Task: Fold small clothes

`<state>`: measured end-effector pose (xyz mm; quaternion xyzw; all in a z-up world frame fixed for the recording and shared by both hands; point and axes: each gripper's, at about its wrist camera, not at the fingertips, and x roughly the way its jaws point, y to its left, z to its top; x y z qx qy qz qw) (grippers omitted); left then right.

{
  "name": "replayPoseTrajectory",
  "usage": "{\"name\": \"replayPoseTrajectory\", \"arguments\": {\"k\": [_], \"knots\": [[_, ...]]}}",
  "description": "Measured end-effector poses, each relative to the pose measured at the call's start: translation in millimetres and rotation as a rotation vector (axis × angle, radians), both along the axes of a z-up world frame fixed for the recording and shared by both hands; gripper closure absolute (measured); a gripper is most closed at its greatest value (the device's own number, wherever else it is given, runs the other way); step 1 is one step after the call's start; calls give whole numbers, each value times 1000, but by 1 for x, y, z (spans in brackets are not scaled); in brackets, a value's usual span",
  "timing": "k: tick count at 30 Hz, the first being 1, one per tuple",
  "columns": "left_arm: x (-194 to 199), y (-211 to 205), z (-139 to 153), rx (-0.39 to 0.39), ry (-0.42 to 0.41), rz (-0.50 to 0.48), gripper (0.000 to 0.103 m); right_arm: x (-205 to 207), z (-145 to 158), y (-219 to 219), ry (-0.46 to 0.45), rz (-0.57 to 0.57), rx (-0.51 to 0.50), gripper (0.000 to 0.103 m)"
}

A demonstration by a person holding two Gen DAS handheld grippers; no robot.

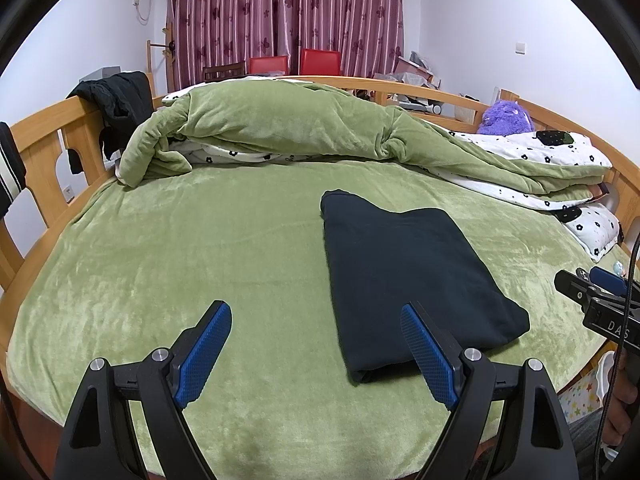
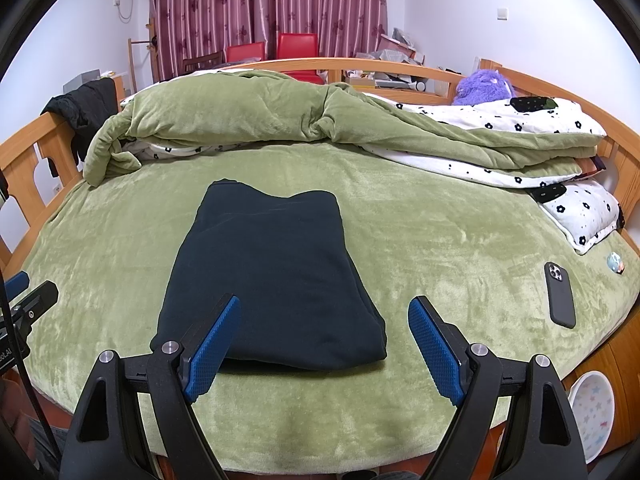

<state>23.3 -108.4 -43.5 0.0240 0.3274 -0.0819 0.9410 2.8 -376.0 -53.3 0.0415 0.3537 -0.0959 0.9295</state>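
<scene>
The dark garment (image 2: 276,280) is lying on the green bed cover (image 2: 440,240) as a compact, squared-off packet, with a thick rounded fold along its near edge and layers stacked under it (the far edge is showing a small dip between two rounded corners, so the packet is not perfectly square). Judging from this, the folding looks largely or wholly done; what may be left is a tidy-up of that far edge, or setting the packet aside, and no other loose clothing is showing on the cover near it.

The left gripper (image 1: 316,352) is hovering just short of the garment's near edge and toward its left side, its blue pads spread wide with nothing between them but cover; its right-hand finger is overlapping the garment's near corner in view, though whether it is touching is not clear. The right gripper (image 2: 324,344) is hanging just before the same near edge, toward the garment's right side, jaws likewise spread wide and gripping nothing.

A phone (image 2: 560,296) is resting on the cover well to the right of the garment, and a bunched green quilt (image 2: 260,108) is piled beyond its far edge.
</scene>
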Motion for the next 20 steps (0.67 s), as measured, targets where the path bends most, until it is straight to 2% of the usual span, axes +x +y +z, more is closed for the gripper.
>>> {"name": "replayPoseTrajectory", "arguments": {"k": [20], "knots": [[-2,-7,-1,6,-1,-12,17,-2,-2,2,-2,-6,6,18]]}}
